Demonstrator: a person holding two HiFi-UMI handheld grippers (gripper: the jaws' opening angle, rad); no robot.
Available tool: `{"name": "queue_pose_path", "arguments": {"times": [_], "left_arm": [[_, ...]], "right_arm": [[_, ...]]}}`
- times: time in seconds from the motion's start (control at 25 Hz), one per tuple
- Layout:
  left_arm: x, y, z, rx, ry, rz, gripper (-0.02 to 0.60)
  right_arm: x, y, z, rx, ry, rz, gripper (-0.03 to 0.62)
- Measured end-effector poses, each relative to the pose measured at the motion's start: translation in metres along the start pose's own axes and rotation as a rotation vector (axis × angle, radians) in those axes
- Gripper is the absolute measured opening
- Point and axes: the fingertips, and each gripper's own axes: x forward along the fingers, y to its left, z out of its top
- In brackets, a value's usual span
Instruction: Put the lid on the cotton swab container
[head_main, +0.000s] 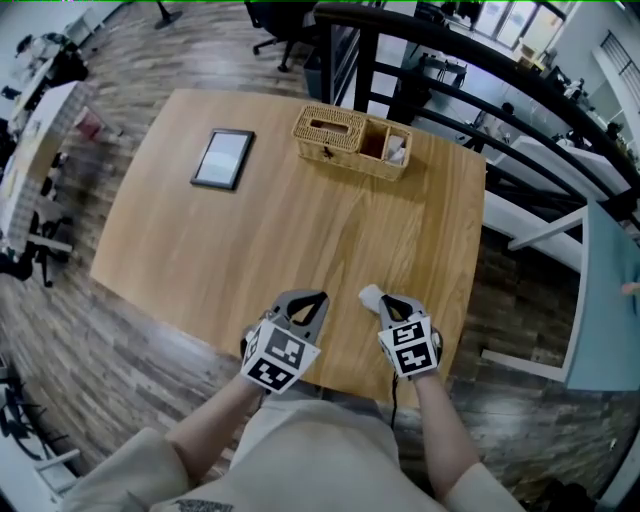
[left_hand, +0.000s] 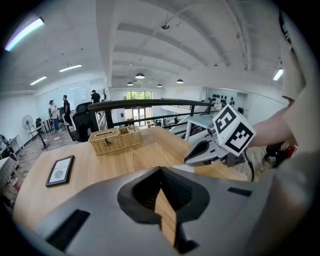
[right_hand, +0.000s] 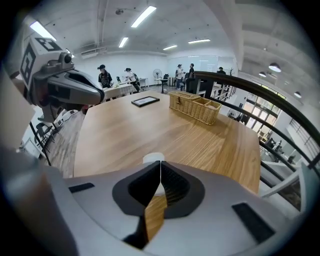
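Readiness for a pick is suggested: left gripper (left_hand: 161, 170) and right gripper (right_hand: 160, 164) are held low, side by side, over the near edge of the table (head_main: 300, 230). Both are pressed together and nothing is pinched. A white round piece (right_hand: 152, 159), lid or container, not to be told apart, lies just beyond the right tips; contact cannot be judged.

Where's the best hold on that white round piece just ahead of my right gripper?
Likely across its curved sides, coming from the near side with the right gripper, jaws opened first. The white piece sits low on the table, just beyond the shut jaws.
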Motion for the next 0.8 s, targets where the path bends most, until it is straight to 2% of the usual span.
{"name": "queue_pose_path", "arguments": {"times": [0.16, 0.4, 0.6, 0.8], "left_arm": [[-0.023, 0.008, 0.024, 0.015, -0.056, 0.035, 0.021], [-0.065, 0.009, 0.078, 0.09, -0.175, 0.088, 0.021], [-0.107, 0.008, 0.124, 0.176, -0.283, 0.136, 0.021], [-0.152, 0.003, 0.165, 0.218, -0.404, 0.166, 0.021]], "right_arm": [[-0.033, -0.005, 0.035, 0.016, -0.096, -0.034, 0.028], [-0.105, -0.008, 0.09, -0.002, -0.253, -0.081, 0.028], [-0.173, 0.004, 0.136, -0.039, -0.399, -0.117, 0.028], [-0.24, 0.021, 0.172, -0.07, -0.545, -0.143, 0.028]]}}
